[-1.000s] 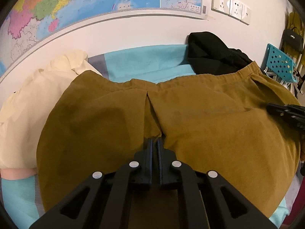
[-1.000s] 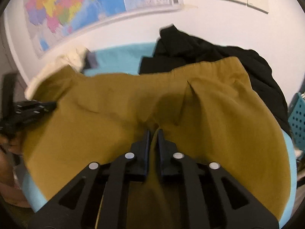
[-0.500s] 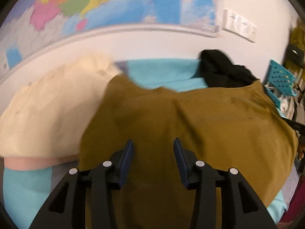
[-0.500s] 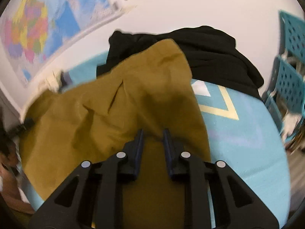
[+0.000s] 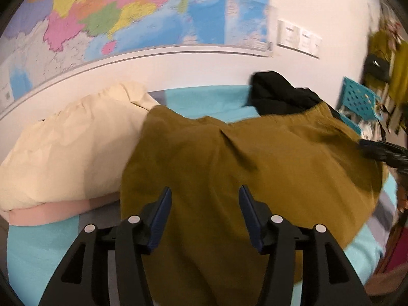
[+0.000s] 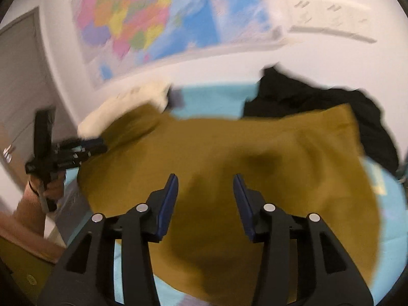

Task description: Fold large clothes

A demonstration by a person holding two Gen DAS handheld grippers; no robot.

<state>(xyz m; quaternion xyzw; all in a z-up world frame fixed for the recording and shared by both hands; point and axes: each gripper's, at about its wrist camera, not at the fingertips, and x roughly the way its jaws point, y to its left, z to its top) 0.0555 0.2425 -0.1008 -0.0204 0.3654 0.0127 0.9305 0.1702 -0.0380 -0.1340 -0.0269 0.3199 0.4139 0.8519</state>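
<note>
Since both tools have just been opening, the left tool and right tool stand released above the soft, limp mustard garment; pinch its hem just ahead.

A coloured wall map hangs on the white wall. White sockets sit just right of the map. A turquoise perforated crate stands lower, well right of the map. A grey door stands left of the map.
</note>
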